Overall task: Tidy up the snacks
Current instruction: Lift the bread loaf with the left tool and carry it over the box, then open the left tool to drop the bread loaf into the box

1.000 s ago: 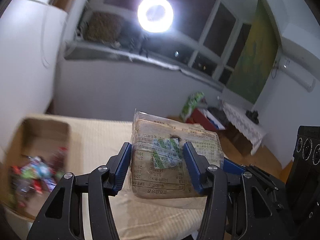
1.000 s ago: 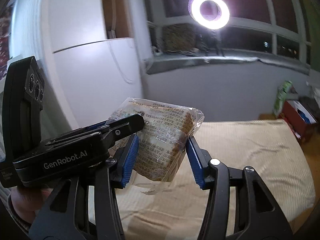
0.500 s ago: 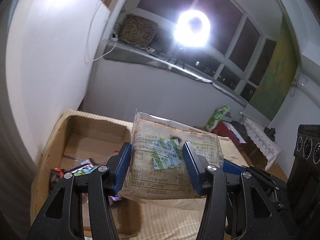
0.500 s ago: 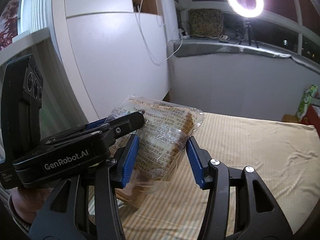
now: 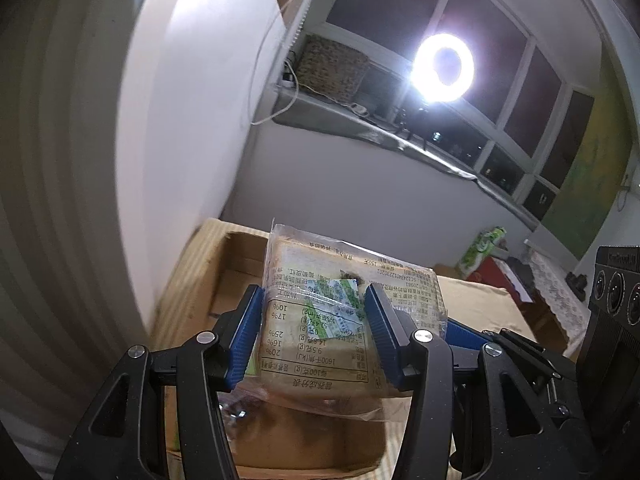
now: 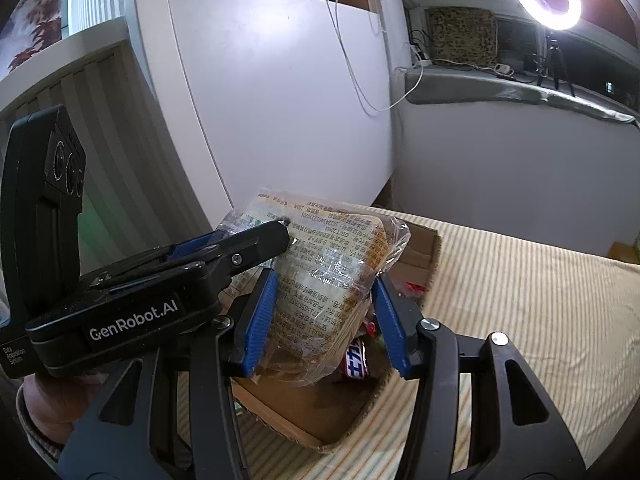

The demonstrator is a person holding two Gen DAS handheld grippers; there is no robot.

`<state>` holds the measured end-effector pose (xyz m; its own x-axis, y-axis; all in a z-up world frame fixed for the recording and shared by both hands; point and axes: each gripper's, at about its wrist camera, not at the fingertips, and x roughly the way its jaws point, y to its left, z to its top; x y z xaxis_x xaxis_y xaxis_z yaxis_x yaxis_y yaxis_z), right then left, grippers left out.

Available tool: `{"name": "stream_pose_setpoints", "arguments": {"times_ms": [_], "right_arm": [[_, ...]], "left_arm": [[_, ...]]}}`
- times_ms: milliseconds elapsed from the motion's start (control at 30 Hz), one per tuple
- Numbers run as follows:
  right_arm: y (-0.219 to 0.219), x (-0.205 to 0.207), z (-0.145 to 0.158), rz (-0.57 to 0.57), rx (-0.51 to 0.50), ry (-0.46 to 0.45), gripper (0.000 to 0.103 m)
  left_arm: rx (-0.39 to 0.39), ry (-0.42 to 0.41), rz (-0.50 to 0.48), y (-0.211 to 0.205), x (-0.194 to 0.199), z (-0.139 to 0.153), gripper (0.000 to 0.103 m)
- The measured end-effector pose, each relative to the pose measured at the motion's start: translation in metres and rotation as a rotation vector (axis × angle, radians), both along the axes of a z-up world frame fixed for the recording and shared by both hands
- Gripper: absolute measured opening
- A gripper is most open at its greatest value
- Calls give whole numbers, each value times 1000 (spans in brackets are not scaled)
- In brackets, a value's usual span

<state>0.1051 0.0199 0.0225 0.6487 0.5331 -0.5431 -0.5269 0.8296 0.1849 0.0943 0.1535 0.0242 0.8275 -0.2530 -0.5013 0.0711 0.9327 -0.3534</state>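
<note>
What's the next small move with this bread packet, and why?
Probably lower it a little further before letting go: both the left gripper and the right gripper clamp the bread packet above the open cardboard box, not yet resting among the snacks inside.

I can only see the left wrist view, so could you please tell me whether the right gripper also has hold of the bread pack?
Observer: Yes, the right gripper has both blue pads against the sides of the bread pack.
Operator: Thank you. What lies underneath the pack? It blocks my view.
Observer: A candy bar in a dark wrapper lies in the cardboard box, showing just below the pack's lower edge.
Operator: Is anything else in there?
Observer: A small red wrapper lies further back, near the box's far wall.
</note>
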Motion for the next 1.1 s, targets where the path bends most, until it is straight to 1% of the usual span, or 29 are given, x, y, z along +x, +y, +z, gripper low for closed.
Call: {"name": "stream_pose_setpoints", "arguments": {"times_ms": [100,267,333,433,567,633,700,733,767,800,833,900,967,1000,1100], "right_arm": [[1,3,2,13,-1,-4,52],[3,16,3,32,-1,0,52],[4,21,-1,47,6,10,52],[5,27,-12,67,14,33,52],[3,37,-36,84,23,82,52],[4,42,-51,85,-12,115,53],[-2,37,-58,18,-69,73,65],[-6,32,-58,-10,-83,46,77],[-10,27,-57,-28,-78,20,84],[-16,19,-55,-44,-61,-9,85],[-18,14,-53,-50,-57,-24,85],[-20,1,-46,-79,-87,-81,87],[-20,-10,-38,-110,-127,-132,102],[-18,-19,-33,-124,-146,-161,103],[-13,-34,-19,-134,-189,-206,103]], "left_arm": [[23,2,7,-2,2,2,51],[91,-10,12,-8,15,9,51],[100,-6,20,-6,20,8,51],[106,9,36,-3,24,2,51],[113,49,51,-3,30,-14,52],[119,79,47,-4,32,-26,52],[138,109,60,-4,32,-38,58],[162,118,84,-3,29,-43,66],[184,122,118,-1,25,-45,69],[203,109,153,1,16,-44,69],[216,89,164,2,7,-41,72],[246,56,184,1,-6,-34,75],[286,8,208,-1,-22,-22,76],[302,-16,216,-2,-30,-16,76],[340,-91,247,-4,-56,4,78]]}}
